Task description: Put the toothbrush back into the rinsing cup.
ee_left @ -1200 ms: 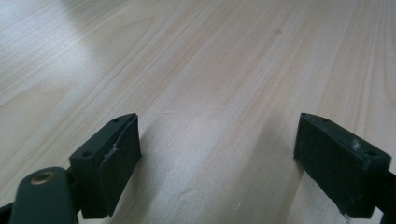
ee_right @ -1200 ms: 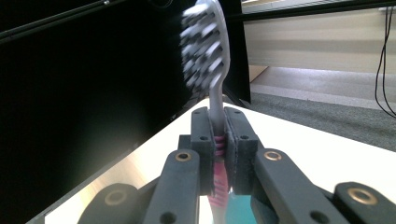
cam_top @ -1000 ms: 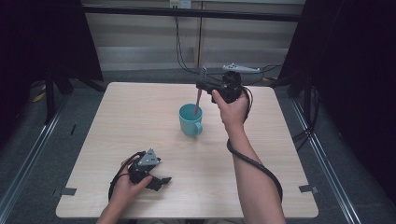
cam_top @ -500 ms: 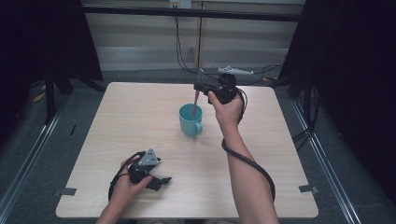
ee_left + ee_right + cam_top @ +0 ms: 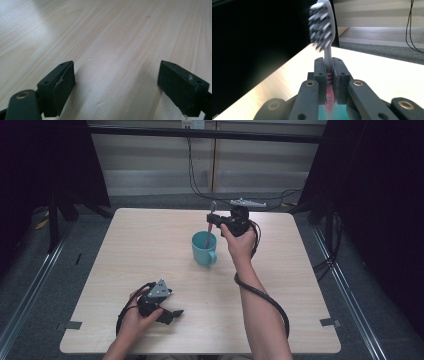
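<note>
Left gripper (image 5: 172, 313) is resting low on the table (image 5: 125, 250), jaws spread wide with bare wood between them. Farther off, right gripper (image 5: 329, 75) is clamping a toothbrush (image 5: 322, 27) by its neck, bristles above, handle dipping into the teal mug (image 5: 204, 249) directly below.

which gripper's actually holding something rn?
The right gripper, above the teal mug: its jaws are clamped on a toothbrush, bristle head up. The left gripper sits low over the table, jaws wide apart with only wood between them.
</note>
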Tool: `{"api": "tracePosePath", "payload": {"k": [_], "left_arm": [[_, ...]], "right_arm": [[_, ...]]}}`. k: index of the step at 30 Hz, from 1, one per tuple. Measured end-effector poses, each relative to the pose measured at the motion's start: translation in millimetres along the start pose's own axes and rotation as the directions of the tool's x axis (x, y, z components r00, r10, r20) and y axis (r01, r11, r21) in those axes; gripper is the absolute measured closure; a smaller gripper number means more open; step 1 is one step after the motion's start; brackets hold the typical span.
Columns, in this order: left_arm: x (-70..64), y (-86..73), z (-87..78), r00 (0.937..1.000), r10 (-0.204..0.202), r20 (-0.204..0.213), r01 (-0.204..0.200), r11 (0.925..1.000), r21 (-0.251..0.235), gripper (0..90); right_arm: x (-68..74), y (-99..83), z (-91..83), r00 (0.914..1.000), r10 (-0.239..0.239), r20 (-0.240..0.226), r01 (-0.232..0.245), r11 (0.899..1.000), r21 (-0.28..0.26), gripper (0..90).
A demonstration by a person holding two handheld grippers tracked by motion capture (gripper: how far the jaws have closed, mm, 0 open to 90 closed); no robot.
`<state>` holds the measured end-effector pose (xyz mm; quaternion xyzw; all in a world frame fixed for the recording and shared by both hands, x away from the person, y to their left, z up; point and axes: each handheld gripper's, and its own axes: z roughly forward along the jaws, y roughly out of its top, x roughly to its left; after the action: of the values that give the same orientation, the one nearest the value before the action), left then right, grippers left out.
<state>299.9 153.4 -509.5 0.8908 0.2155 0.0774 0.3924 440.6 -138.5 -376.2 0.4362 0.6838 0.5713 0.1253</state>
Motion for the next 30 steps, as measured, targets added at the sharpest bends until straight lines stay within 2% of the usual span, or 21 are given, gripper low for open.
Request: {"api": "tracePosePath", "payload": {"k": [12, 30], "left_arm": [[-0.2, -0.1, 0.0, 1.0000, 0.001, 0.001, -0.001, 1.0000, 0.000, 14.3], [-1.0, 0.0, -0.3, 1.0000, 0.002, 0.001, -0.002, 1.0000, 0.003, 14.4]], "right_arm": [[-2.0, -21.4, 13.0, 0.9999, 0.005, 0.014, -0.005, 0.999, 0.035, 83.4], [-9.1, -47.5, 16.0, 0.9988, 0.022, 0.043, -0.025, 0.997, 0.069, 82.9]]}}
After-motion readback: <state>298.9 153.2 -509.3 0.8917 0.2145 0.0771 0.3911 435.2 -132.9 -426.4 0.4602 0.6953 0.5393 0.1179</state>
